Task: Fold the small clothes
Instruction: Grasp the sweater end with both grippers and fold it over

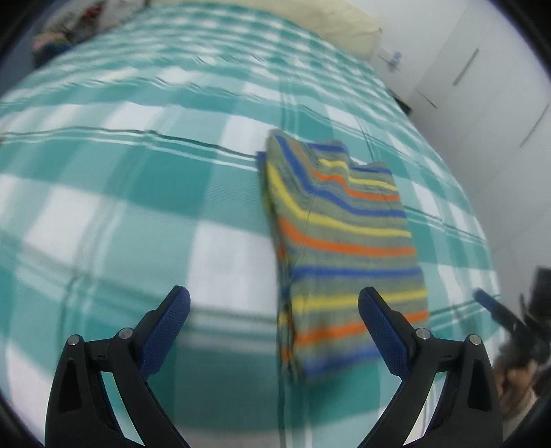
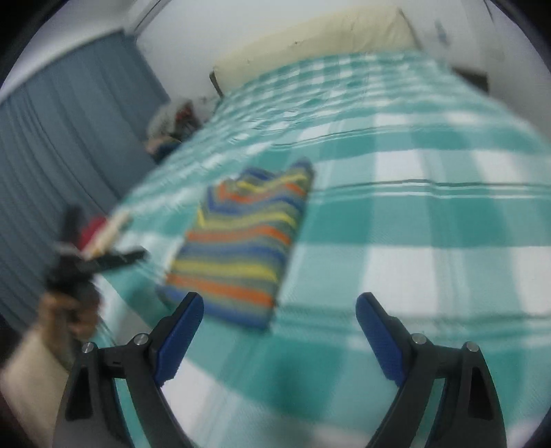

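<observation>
A: Starting at the left of the left wrist view, what lies there?

B: The bed's teal-and-white checked cotton bedspread (image 1: 137, 179) fills that side. Low in the frame stands the left gripper (image 1: 273, 303), black-armed with blue textured pads, its jaws spread wide with nothing between them but the bedspread below.

A: And further right?

B: The folded knitted garment with blue, yellow, orange and grey-green stripes (image 1: 344, 234) lies flat on the bedspread, a long narrow rectangle running away from the camera. Its near end sits just inside the gripper's right finger (image 1: 382, 331); the pads do not press on it. Beyond it, at the top, is a cream pillow (image 1: 344, 31), and at the far right a white cupboard door with slim handles (image 1: 482, 86). At the right edge the right gripper (image 1: 496, 310) shows blurred, a person's hand (image 1: 516, 382) on it.

A: Now the right wrist view, again from the left.

B: A grey-blue pleated curtain (image 2: 69, 138) hangs at the left. Below it a hand in a cream sleeve (image 2: 65, 310) grips the blurred left gripper, beside the bed's edge. Next comes the striped garment, left of centre on the bedspread. The right gripper's jaws in the foreground stand wide apart and empty, its left finger (image 2: 182, 327) just before the garment's near edge, not touching it. The checked bedspread fills the right.
</observation>
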`<state>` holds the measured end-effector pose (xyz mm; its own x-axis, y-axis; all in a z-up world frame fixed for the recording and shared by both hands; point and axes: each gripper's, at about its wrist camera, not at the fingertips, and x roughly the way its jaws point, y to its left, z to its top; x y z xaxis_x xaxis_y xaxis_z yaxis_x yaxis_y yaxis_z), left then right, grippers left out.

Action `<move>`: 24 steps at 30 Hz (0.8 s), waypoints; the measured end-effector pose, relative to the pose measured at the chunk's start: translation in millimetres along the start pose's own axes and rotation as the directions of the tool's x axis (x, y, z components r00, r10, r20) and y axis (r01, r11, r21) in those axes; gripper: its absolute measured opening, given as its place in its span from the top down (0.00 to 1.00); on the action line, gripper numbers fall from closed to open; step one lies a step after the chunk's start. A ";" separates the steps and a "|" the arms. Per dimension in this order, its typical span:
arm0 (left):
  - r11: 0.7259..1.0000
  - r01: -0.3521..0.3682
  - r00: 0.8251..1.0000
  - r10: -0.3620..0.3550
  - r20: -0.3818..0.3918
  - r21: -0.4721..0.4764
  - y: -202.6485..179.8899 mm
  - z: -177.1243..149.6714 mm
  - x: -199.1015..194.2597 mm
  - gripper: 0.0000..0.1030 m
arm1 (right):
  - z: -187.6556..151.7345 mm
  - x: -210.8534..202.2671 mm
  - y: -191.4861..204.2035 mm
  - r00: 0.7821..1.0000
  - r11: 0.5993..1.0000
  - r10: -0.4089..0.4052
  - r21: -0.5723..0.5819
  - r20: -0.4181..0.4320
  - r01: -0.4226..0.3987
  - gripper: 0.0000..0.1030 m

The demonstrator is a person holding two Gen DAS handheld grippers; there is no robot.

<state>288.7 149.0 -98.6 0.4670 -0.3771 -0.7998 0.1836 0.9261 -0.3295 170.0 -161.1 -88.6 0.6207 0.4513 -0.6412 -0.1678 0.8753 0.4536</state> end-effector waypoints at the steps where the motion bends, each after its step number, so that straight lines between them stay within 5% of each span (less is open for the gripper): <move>1: 1.000 0.013 1.000 -0.013 -0.017 -0.003 2.4 6.7 13.1 0.04 | 7.9 11.5 -4.6 0.999 0.999 0.037 0.023 -0.012 -0.036 0.13; 8: 0.995 0.098 0.994 -0.100 -0.046 -0.025 11.4 30.6 58.9 0.05 | 50.2 112.4 -48.2 0.960 0.947 0.254 0.230 -0.118 -0.223 0.26; 11: 0.990 0.140 0.988 -0.140 -0.058 -0.018 3.9 38.2 73.6 0.08 | 63.6 148.0 -53.5 0.944 0.930 0.301 0.261 -0.133 -0.260 0.45; 12: 0.990 0.138 0.988 -0.138 -0.072 -0.001 -1.8 40.0 80.2 0.12 | 65.4 163.6 -48.5 0.934 0.926 0.320 0.262 -0.161 -0.272 0.50; 14: 0.994 0.095 0.992 -0.089 -0.087 0.063 -15.0 43.4 88.4 0.66 | 67.3 187.5 -34.1 0.935 0.937 0.299 0.243 -0.192 -0.250 0.68; 16: 0.994 0.096 0.992 -0.091 -0.082 0.055 -20.1 44.7 87.3 0.81 | 70.3 197.8 -18.1 0.952 0.958 0.244 0.197 -0.184 -0.208 0.73; 19: 0.994 0.101 0.995 -0.100 -0.018 0.050 -23.1 43.9 58.9 0.84 | 74.0 182.8 12.4 0.980 0.990 0.139 0.030 -0.140 -0.136 0.76; 24: 0.986 0.100 0.988 -0.115 0.104 0.133 -46.2 52.2 -6.2 0.84 | 92.0 129.4 53.2 0.984 0.977 0.176 -0.117 -0.033 -0.179 0.78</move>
<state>322.5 109.0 -52.2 0.5302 -0.4781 -0.7002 0.3433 0.8762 -0.3383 311.9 -72.1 -90.5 0.5557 0.6040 -0.5713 -0.3647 0.7946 0.4853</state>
